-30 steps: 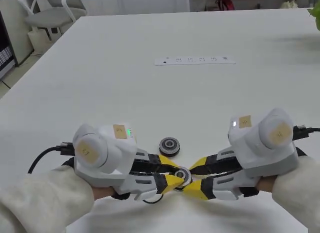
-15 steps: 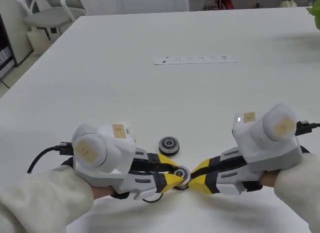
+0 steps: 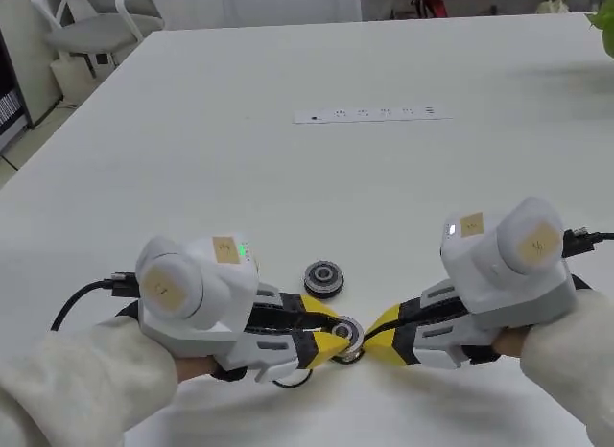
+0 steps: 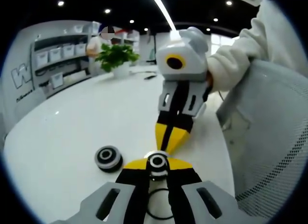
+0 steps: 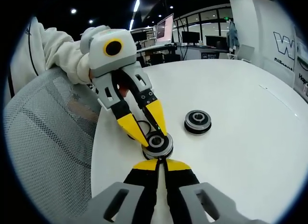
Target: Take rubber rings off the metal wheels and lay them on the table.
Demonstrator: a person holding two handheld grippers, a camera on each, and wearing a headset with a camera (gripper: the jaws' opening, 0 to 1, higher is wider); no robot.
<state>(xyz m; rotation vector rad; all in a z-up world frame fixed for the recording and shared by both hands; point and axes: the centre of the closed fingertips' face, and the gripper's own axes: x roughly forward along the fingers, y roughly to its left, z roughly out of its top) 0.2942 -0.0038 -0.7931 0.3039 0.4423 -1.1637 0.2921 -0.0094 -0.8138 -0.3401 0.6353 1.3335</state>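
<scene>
On white table (image 3: 288,178), near edge: left gripper (image 3: 334,340) clamped on wheel (image 3: 347,331), right gripper (image 3: 372,335) closed, tips against it; second wheel (image 3: 323,277) just beyond.

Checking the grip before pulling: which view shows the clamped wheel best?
Right gripper view: the metal wheel faces the camera, dark rubber rim visible, clamped by the left gripper. Left gripper view shows mainly its hub; head view, a sliver.

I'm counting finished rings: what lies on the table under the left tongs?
One loose black rubber ring lies under the left tongs, which grip a wheel; the jaws cover part of it.
</scene>
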